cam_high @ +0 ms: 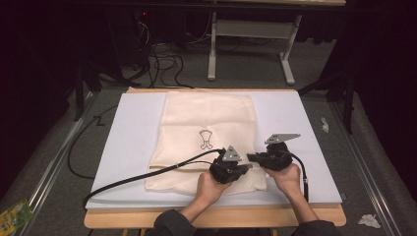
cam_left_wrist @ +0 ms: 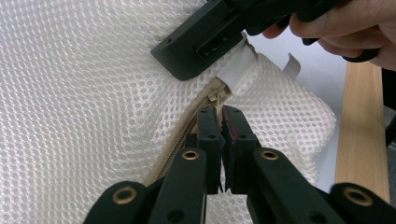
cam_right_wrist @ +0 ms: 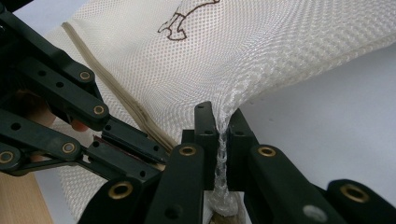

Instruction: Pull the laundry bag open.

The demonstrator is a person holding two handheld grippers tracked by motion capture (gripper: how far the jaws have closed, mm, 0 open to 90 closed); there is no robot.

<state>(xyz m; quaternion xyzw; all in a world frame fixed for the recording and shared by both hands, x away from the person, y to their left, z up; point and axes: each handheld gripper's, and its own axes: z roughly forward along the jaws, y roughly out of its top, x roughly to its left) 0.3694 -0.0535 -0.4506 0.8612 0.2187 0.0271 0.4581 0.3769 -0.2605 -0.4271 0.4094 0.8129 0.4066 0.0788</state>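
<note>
I have a cream mesh zip-up laundry bag (cam_high: 206,128) lying flat on the white foam pad (cam_high: 128,142), and both my tongs meet at its near edge, at about five o'clock on the bag. My right gripper (cam_right_wrist: 223,122) is clamped on a fold of mesh beside the zip's end, holding it taut. My left gripper (cam_left_wrist: 222,116) has its jaws all but shut at the small metal zip slider (cam_left_wrist: 215,96) on the beige zip (cam_left_wrist: 180,135); whether they grip the pull tab I cannot tell. I judge this the start of running the zip. The next move calls for drawing the slider toward nine o'clock while my right stays firm. No writing is readable; only a small brown outline drawing (cam_high: 205,139) marks the bag.
</note>
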